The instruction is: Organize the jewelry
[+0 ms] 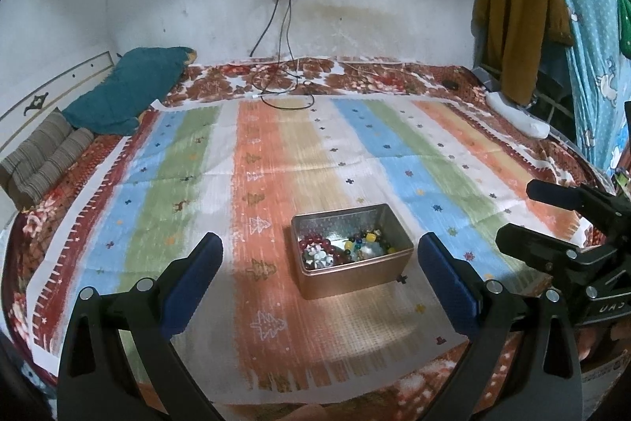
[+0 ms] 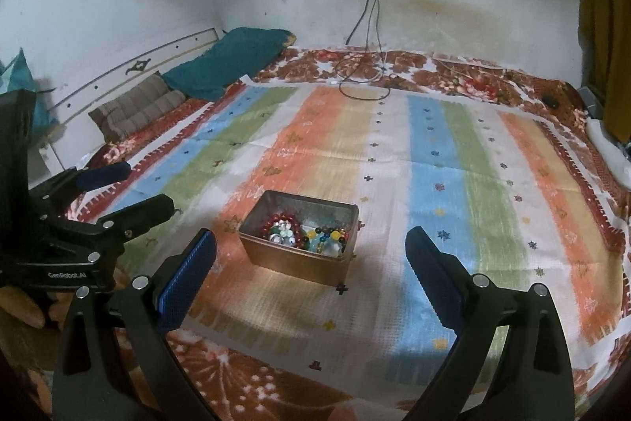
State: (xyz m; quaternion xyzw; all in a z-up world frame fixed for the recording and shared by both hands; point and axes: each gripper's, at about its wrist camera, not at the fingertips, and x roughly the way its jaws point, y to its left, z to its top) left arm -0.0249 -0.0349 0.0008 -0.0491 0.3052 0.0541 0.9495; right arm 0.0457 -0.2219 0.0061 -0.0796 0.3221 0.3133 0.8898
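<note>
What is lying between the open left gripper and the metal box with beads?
Nothing: in the left wrist view only bare striped cloth lies between the left gripper and the rectangular metal box of coloured beads.

Striped cloth [image 1: 276,160] in blue, green, white, orange, tan; red-brown floral blanket [image 1: 355,73]; teal pillow [image 1: 130,89]; silver-and-copper tin [image 1: 351,251] holding red, yellow, green beads [image 1: 339,247].

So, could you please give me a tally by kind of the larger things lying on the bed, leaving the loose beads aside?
Metal tin holding beaded jewelry: 1
Striped cloth: 1
Pillows, teal and brown striped: 2
White sock: 1
Coil of cables: 1
Total: 6
</note>
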